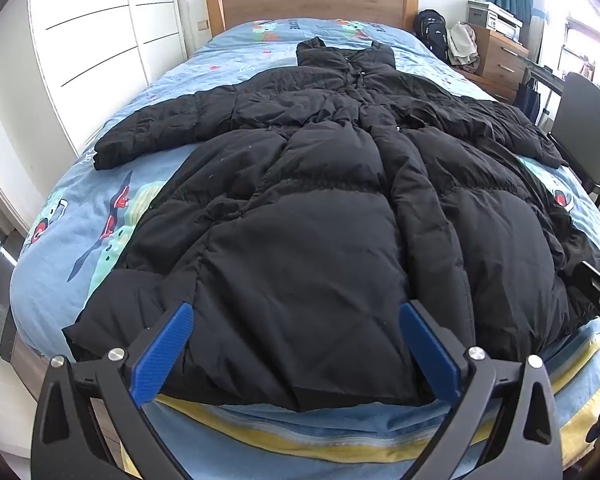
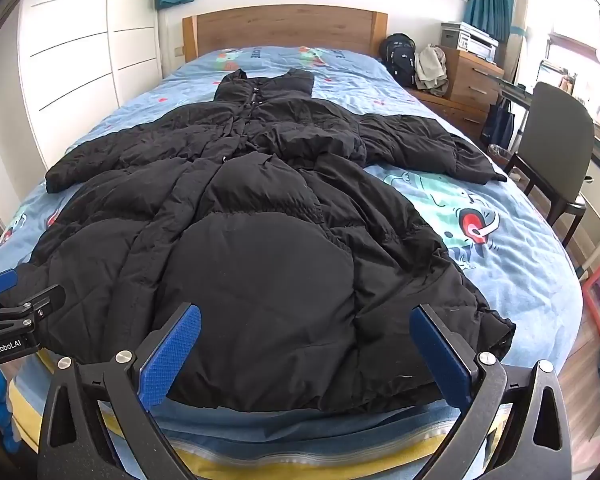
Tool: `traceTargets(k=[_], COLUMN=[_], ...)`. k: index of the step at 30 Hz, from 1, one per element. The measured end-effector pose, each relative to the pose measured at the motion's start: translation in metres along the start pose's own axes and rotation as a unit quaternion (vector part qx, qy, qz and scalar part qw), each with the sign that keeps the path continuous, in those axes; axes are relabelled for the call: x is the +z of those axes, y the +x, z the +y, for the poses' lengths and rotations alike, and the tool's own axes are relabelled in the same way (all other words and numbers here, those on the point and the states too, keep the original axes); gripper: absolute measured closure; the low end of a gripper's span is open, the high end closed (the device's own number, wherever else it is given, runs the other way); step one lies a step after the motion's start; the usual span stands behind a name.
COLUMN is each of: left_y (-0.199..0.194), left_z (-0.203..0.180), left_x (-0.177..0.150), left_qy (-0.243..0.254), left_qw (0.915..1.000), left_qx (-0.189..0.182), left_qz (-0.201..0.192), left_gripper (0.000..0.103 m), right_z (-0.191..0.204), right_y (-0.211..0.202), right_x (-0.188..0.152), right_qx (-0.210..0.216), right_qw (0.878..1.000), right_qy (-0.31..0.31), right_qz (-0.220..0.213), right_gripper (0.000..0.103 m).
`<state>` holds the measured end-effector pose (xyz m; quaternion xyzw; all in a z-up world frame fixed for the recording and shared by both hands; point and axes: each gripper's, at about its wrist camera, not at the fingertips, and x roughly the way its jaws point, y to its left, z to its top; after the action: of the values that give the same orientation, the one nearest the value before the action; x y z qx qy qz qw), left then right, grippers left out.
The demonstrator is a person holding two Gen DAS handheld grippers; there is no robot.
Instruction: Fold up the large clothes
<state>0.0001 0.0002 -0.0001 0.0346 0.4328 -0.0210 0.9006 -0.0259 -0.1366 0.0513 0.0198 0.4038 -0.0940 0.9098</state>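
Observation:
A long black puffer coat [image 1: 320, 200] lies spread face up on the bed [image 1: 60, 280], collar toward the headboard, sleeves out to both sides, hem at the foot edge. My left gripper [image 1: 296, 308] hovers over the left half of the hem, open, nothing between its blue pads [image 1: 160, 356]. The right wrist view shows the same coat [image 2: 260, 240] on the blue cartoon sheet [image 2: 520, 280]. My right gripper [image 2: 306, 310] hangs open above the right half of the hem, with nothing held. The left gripper [image 2: 24, 290] shows at that view's left edge.
A wooden headboard [image 1: 312, 0] stands at the far end, with white wardrobe doors [image 1: 100, 28] on the left. Right of the bed are a black backpack [image 2: 400, 58], a wooden drawer chest [image 2: 472, 80] and a dark chair [image 2: 556, 140]. The bed's yellow-trimmed foot edge [image 2: 300, 460] is just below the grippers.

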Motion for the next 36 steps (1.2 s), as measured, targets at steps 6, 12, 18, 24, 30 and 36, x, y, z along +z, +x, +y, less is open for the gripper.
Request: traceTargets(k=[6, 12, 18, 24, 30, 36], left_y=[-0.0003, 0.0023, 0.0055, 0.0058, 0.0066, 0.0072], left_z=[0.0009, 0.0031, 0.0009, 0.0001, -0.0002, -0.0002], left_x=[0.0005, -0.0013, -0.0025, -0.003, -0.0033, -0.0036], left_qy=[-0.002, -0.003, 0.0, -0.002, -0.003, -0.005], left_qw=[1.0, 1.0, 1.0, 1.0, 1.0, 1.0], left_qx=[0.003, 0.003, 0.003, 0.004, 0.002, 0.0], left_qz=[-0.001, 0.002, 0.004, 0.003, 0.006, 0.006], left_gripper=[0.0, 0.0, 0.0, 0.0, 0.0, 0.0], right_z=[0.0008, 0.0022, 0.0019, 0.0023, 0.0022, 0.002], right_y=[0.0017, 0.0036, 0.0048, 0.0044, 0.0045, 0.0058], right_x=[-0.0027, -0.0032, -0.0044, -0.0052, -0.0052, -0.0056], right_qx=[-0.003, -0.004, -0.005, -0.006, -0.006, -0.005], right_qw=[1.0, 1.0, 1.0, 1.0, 1.0, 1.0], right_qy=[-0.003, -0.005, -0.008, -0.008, -0.008, -0.008], right_qz=[-0.002, -0.001, -0.001, -0.001, -0.001, 0.0], right_gripper=[0.001, 0.001, 0.001, 0.001, 0.001, 0.001])
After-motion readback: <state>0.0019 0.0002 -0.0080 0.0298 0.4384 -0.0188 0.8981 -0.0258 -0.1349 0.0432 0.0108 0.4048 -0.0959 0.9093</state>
